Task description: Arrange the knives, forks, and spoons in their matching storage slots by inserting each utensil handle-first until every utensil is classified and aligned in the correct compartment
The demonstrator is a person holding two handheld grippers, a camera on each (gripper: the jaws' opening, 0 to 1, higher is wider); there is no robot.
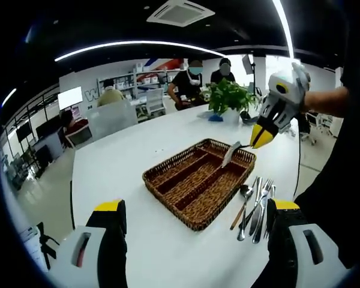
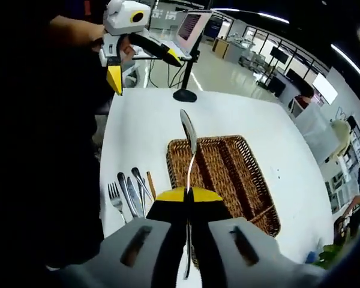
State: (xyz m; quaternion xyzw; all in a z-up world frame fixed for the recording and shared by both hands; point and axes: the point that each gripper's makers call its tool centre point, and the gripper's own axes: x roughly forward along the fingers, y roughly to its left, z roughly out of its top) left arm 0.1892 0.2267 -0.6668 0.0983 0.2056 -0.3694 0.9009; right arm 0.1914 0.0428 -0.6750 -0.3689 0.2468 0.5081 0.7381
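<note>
Brown woven wicker on the tray (image 1: 195, 183). Plain white on the table (image 1: 132, 162). Shiny silver on the spoon (image 2: 189, 141) and the loose cutlery (image 1: 256, 207). Black with yellow tips on the left gripper (image 1: 195, 210) and right gripper (image 2: 189, 195). Green on the plant (image 1: 229, 96).

The left gripper view looks across the bench (image 1: 126, 162) from its near edge. The right gripper view looks down from above. Both show the basket (image 1: 195, 183) (image 2: 240, 174).

Open office with strip ceiling lights (image 1: 138, 45), shelving (image 1: 123, 84), and a grey floor (image 2: 219, 75).
</note>
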